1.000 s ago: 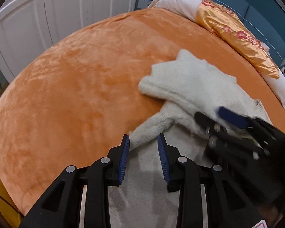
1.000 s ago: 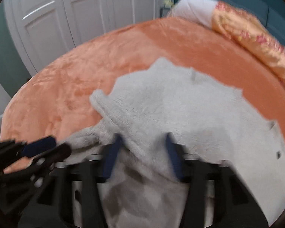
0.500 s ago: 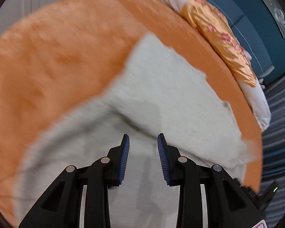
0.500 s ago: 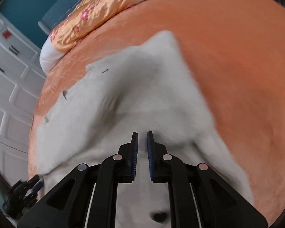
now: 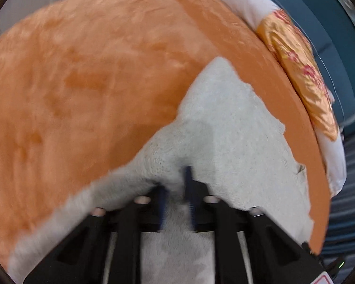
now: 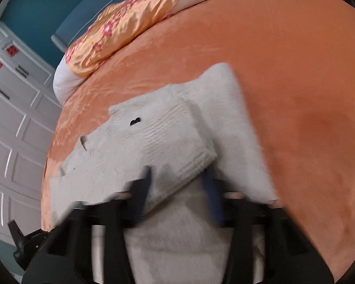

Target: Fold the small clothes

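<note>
A small white fleecy garment (image 5: 229, 137) lies spread on the orange bed cover (image 5: 94, 75). It also shows in the right wrist view (image 6: 158, 137), with a sleeve folded over its body and small dark buttonholes. My left gripper (image 5: 176, 184) is low on the garment's near part, its jaws a little apart with a ridge of white fabric between them. My right gripper (image 6: 177, 184) is open, its blue-padded fingers wide apart on either side of the folded sleeve's cuff. Both views are blurred by motion.
An orange floral quilt (image 6: 130, 21) and a white pillow (image 5: 243, 2) lie at the bed's head. White wardrobe doors (image 6: 9, 108) stand beyond the bed. The left gripper's body (image 6: 26, 239) shows at the right wrist view's lower left.
Both grippers have dropped closer to the garment. The right gripper has opened wide around the sleeve cuff. The left gripper's jaws have come closer together on the fabric.
</note>
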Demonstrator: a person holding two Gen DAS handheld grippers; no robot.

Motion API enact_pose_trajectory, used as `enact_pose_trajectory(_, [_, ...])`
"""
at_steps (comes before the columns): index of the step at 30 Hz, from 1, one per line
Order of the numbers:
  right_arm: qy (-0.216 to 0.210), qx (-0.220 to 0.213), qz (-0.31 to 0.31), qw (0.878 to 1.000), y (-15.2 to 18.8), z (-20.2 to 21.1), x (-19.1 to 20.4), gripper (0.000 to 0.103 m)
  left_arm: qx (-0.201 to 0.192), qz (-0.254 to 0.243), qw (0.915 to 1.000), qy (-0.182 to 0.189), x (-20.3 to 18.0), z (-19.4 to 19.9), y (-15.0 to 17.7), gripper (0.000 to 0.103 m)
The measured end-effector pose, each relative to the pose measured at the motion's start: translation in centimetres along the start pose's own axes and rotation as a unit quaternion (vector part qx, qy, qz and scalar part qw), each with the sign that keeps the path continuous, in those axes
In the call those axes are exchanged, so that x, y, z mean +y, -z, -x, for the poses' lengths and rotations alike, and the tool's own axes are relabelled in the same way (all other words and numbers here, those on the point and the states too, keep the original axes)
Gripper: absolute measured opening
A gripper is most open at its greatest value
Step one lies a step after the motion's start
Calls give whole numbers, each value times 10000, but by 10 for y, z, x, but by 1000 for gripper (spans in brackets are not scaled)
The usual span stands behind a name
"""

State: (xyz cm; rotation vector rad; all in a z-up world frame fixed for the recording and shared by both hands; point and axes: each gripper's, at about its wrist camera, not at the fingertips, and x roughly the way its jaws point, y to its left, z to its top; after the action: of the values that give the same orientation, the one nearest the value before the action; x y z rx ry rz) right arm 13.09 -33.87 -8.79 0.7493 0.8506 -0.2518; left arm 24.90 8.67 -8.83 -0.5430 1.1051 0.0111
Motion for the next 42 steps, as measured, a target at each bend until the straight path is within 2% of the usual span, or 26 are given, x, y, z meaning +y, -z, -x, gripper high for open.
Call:
enact_pose_trajectory(1, [-40, -13, 81, 10000, -2, 0, 5, 7, -92, -83, 9999, -25, -3, 5, -2, 4])
enact_pose_trajectory(4, [-1077, -954, 200, 9894, -2, 58, 26, 6, -616, -135, 9979, 172, 1, 35, -7, 4])
enact_pose_trajectory(5, [-1332, -1247, 220, 9830, 1, 80, 29, 6, -768, -167, 9967, 187, 1, 44, -9, 4])
enact_pose_trajectory(6, [-1336, -1415, 282, 9805, 7, 90, 27, 6, -894, -194, 9957, 111, 3, 49, -10, 4])
enact_pose_trajectory(7, [-1033, -1284, 348, 9857, 13, 82, 21, 6, -912, -267, 9955, 33, 5, 45, -11, 4])
enact_pose_trajectory(10, [-110, -212, 232, 9994, 27, 18, -7, 5, -523, -544, 9956, -558, 9, 5, -6, 4])
enact_pose_trajectory(11, [-44, -41, 108, 9999, 35, 7, -17, 5, -370, -495, 9964, -574, 13, -4, -3, 5])
enact_pose_trajectory(14, [-649, -622, -79, 9959, 34, 46, -11, 5, -579, -543, 9959, -435, 14, 14, -1, 5])
enact_pose_trajectory(16, [-737, -897, -6, 9932, 34, 62, -7, 5, -636, -545, 9958, -370, 15, 20, -2, 5])
enact_pose_trajectory(17, [-553, -762, 74, 9955, 34, 53, -9, 5, -578, -561, 9958, -438, 15, 14, -2, 6])
enact_pose_trajectory(19, [-33, -137, 87, 9999, 37, 16, -22, 5, -442, -575, 9956, -585, 16, -1, 0, 6])
enact_pose_trajectory(20, [-35, -71, 95, 9999, 40, 10, -28, 5, -480, -637, 9946, -658, 14, -2, 2, 6])
enact_pose_trajectory(24, [-495, -455, 130, 9977, 42, 50, -19, 11, -548, -784, 9942, -496, 8, 16, 8, 8])
enact_pose_trajectory(27, [-271, -430, 286, 9983, 44, 46, -17, 19, -484, -769, 9953, -339, 10, 23, 14, 14])
enact_pose_trajectory(28, [-146, -407, 254, 9987, 41, 43, -18, 21, -458, -720, 9960, -280, 11, 26, 17, 20])
enact_pose_trajectory(29, [-106, -351, 135, 9992, 39, 40, -22, 23, -438, -689, 9964, -229, 12, 28, 19, 32])
enact_pose_trajectory(30, [-137, -298, 18, 9995, 37, 37, -27, 28, -414, -660, 9968, -200, 13, 28, 21, 38])
enact_pose_trajectory(32, [-111, -229, -148, 9996, 33, 28, -29, 34, -394, -628, 9970, -207, 12, 26, 22, 40])
enact_pose_trajectory(35, [-5, -76, -22, 10000, 27, 19, -20, 36, -253, -482, 9983, -200, 10, 16, 16, 40])
enact_pose_trajectory(36, [43, -14, 39, 10000, 24, 15, -16, 35, -231, -454, 9985, -208, 10, 12, 14, 40])
enact_pose_trajectory(37, [34, 101, 169, 9998, 18, 12, -10, 28, -216, -466, 9984, -234, 8, 8, 11, 36])
enact_pose_trajectory(38, [-53, 119, 274, 9995, 13, 12, -1, 10, -211, -517, 9980, -281, 5, 5, 7, 14])
enact_pose_trajectory(39, [-264, -143, 358, 9989, 8, 26, 8, 10, -246, -571, 9977, -286, 3, 5, 3, 4])
enact_pose_trajectory(40, [-538, -457, 403, 9967, 5, 41, 14, 9, -290, -571, 9976, -250, 3, 7, 1, 5])
enact_pose_trajectory(41, [-1092, -997, 430, 9881, 3, 72, 19, 9, -422, -537, 9975, -193, 3, 12, -3, 5])
enact_pose_trajectory(42, [-1254, -1215, 439, 9837, 3, 85, 20, 9, -495, -542, 9971, -199, 3, 14, -4, 5])
